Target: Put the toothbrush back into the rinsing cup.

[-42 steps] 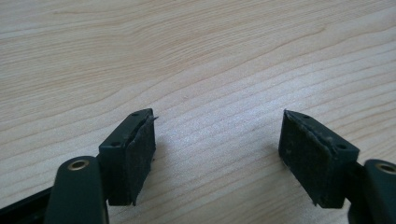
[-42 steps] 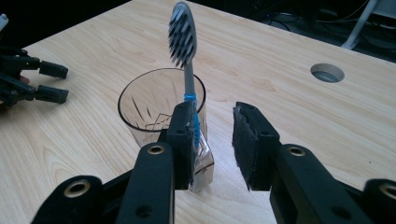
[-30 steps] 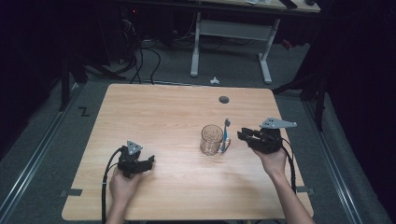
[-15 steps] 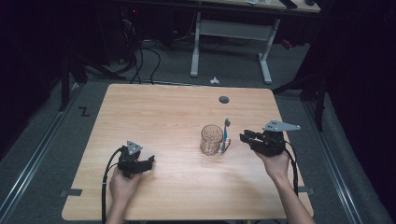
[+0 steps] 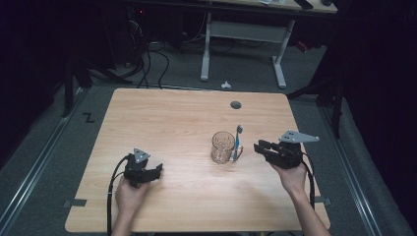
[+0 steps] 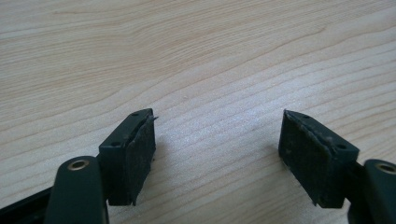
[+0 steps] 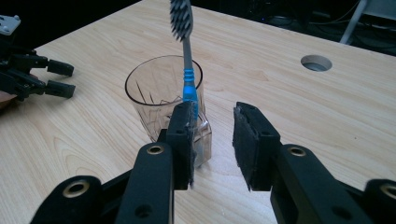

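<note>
A clear glass mug (image 5: 223, 146) stands right of the table's middle. A toothbrush (image 5: 238, 137) with a blue and grey handle stands upright against its right side by the handle, bristles up. In the right gripper view the mug (image 7: 161, 93) and toothbrush (image 7: 187, 70) rise just beyond my right gripper (image 7: 215, 112), which is open with nothing between its pads. From above, the right gripper (image 5: 256, 145) sits a short way right of the toothbrush, apart from it. My left gripper (image 5: 158, 169) rests low at the front left, open over bare wood (image 6: 217, 126).
The wooden table (image 5: 172, 113) has a round cable hole (image 5: 236, 104) near its far edge, also seen in the right gripper view (image 7: 316, 62). Beyond the table is a dark floor with cables and a desk frame (image 5: 241, 44).
My right gripper has drawn back slightly to the right, away from the toothbrush. The left gripper, mug and toothbrush have stayed put.
</note>
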A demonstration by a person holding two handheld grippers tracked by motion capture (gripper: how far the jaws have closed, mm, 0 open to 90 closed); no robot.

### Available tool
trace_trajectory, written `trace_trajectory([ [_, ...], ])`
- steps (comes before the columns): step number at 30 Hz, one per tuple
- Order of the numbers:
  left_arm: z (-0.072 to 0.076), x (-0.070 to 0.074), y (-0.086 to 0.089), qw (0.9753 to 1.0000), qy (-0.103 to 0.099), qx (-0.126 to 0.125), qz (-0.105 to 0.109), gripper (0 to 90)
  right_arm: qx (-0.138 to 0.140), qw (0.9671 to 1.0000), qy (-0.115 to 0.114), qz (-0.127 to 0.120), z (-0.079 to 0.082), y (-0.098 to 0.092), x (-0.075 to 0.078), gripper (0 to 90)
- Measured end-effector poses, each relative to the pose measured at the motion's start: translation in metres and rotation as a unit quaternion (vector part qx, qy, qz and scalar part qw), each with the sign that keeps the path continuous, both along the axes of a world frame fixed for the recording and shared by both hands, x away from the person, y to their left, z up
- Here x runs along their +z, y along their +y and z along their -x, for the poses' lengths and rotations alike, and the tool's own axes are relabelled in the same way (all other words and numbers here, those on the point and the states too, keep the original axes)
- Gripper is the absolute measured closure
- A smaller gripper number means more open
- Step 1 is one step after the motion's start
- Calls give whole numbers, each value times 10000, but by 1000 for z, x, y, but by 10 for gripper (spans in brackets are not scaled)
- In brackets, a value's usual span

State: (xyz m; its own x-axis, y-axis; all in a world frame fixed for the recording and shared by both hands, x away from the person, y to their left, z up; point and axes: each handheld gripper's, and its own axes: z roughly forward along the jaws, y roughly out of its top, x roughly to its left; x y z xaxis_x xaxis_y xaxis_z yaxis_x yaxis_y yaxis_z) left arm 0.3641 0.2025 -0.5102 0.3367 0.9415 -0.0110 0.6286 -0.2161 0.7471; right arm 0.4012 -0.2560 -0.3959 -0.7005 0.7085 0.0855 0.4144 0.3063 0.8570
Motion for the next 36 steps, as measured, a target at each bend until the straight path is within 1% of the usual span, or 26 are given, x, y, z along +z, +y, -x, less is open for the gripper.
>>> trace_trajectory([
  [3, 0, 0, 0, 10000, 1, 0, 0, 278, -40, 10000, 28, -37, 1, -3, -2, 687],
  [6, 0, 0, 0, 10000, 0, -3, 1, 278, -80, 9999, 22, -123, 3, -5, -4, 688],
  [12, 0, 0, 0, 10000, -1, -1, 3, 278, -116, 9997, 115, -192, 4, -9, -11, 690],
  [17, 0, 0, 0, 10000, -1, 1, 2, 278, -169, 9995, 135, -242, 6, -12, -14, 688],
  [25, 0, 0, 0, 10000, -1, -1, 1, 278, -236, 9992, 161, -261, 8, -15, -20, 681],
  [34, 0, 0, 0, 10000, -2, 0, 2, 278, -289, 9992, 187, -200, 11, -16, -27, 678],
  [36, 0, 0, 0, 10000, -1, -1, 0, 278, -317, 9990, 206, -229, 12, -17, -30, 677],
])
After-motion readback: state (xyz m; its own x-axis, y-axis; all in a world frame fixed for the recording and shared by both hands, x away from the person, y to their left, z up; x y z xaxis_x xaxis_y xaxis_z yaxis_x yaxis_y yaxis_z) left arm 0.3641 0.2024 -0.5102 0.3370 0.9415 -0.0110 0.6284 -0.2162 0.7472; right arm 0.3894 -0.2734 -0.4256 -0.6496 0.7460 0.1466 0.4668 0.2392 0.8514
